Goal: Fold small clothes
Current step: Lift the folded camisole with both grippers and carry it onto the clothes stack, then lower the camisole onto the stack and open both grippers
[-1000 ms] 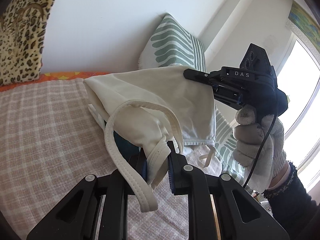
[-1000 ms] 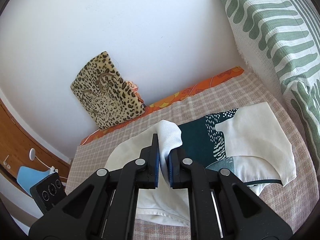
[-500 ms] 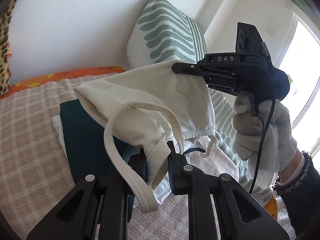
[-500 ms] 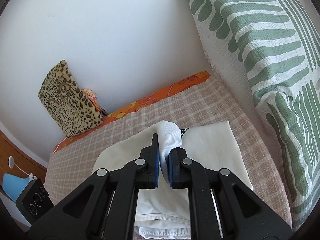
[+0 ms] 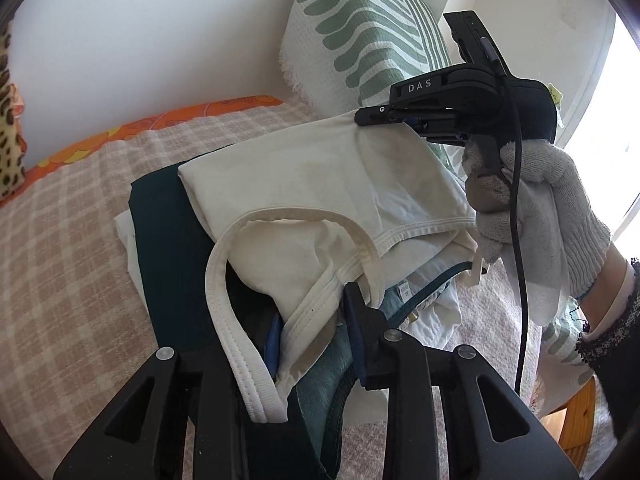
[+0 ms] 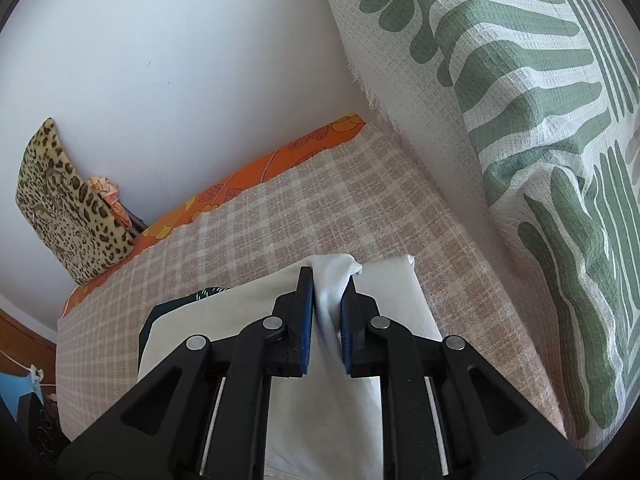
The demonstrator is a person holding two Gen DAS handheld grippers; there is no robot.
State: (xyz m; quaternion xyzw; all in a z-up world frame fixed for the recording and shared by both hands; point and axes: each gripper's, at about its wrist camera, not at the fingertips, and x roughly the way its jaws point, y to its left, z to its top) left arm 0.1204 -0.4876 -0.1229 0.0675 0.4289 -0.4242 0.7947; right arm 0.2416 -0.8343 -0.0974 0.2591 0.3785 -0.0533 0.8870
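1. Left gripper [image 5: 316, 320]: jaws pinch the banded edge of the cream undergarment [image 5: 320, 184].
2. Right gripper [image 6: 326, 300], in a gloved hand [image 5: 536, 200], pinches its far corner, holding it over a dark green garment [image 5: 172, 248].
3. Beyond: checked bed cover [image 6: 320, 200], green-striped pillow [image 6: 520, 100], leopard cushion [image 6: 68, 200], white wall [image 6: 180, 40].
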